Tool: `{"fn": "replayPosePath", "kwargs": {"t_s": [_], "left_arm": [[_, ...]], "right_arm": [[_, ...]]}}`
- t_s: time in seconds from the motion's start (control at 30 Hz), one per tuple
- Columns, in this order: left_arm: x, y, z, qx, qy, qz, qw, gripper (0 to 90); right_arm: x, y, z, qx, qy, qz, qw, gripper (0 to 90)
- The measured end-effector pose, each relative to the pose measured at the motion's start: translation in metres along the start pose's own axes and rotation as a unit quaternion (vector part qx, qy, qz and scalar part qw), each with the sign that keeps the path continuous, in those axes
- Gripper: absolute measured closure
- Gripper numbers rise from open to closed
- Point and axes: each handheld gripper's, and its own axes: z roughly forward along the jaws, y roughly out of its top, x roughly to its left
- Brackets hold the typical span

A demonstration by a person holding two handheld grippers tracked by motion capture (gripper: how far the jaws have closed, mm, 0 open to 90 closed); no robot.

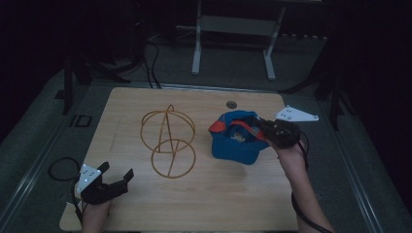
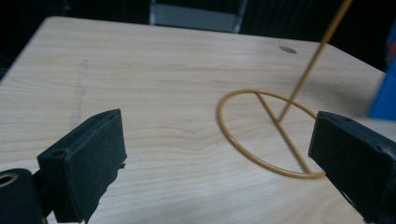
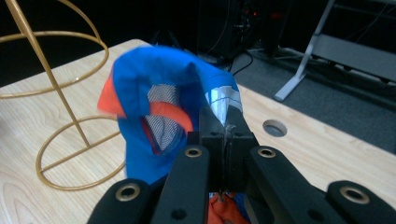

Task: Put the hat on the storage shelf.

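Left claw (image 1: pixel 116 180) nearest the camera, at the near left corner of the worktop (image 1: pixel 204 204), jaws spread wide with nothing between them, hovering just above the wood. In the left gripper view its two black pads (image 2: pixel 88 161) frame bare wood and the base ring of the wire stand (image 2: pixel 268 135).

Wire stand (image 1: pixel 167 141): gold, two rings joined by a thin rod, upright, mid-worktop, well apart from the left claw and beyond it.

Cap (image 1: pixel 235 138): blue with orange trim and mesh lining, just right of the wire stand, not touching it, its lower edge on the worktop. Right claw (image 1: pixel 262 127) clenched on the cap's edge at the side away from the stand; in the right gripper view the jaws are pressed together on a pale strip of fabric (image 3: pixel 224 100), and the cap (image 3: pixel 154 116) is lifted and folded ahead of them.

Round hole (image 1: pixel 231 104) in the worktop beyond the cap. Dark floor and a grey frame (image 1: pixel 233 29) behind the worktop.
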Motion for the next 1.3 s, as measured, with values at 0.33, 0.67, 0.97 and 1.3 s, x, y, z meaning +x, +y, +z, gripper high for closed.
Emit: {"fn": "replayPosePath", "kwargs": {"t_s": [0.33,0.67,0.97,1.3], "left_arm": [[-0.032,0.041,-0.031,-0.037,-0.04,0.04,0.9977,4.3],[-0.065,0.105,-0.051,-0.045,-0.085,0.101,0.9902,4.3],[-0.099,0.135,-0.025,-0.034,-0.114,0.133,0.9839,5.3],[-0.143,0.158,0.004,-0.018,-0.143,0.187,0.9718,6.3]], "right_arm": [[-0.001,0.015,-0.016,-0.016,-0.01,-0.012,0.9997,89.1],[0.003,0.026,-0.029,-0.031,0.001,-0.009,0.9995,89.0],[0.012,0.033,-0.031,-0.039,0.005,-0.017,0.9991,89.0],[0.013,0.031,-0.031,-0.035,0.009,-0.015,0.9992,89.0]]}}
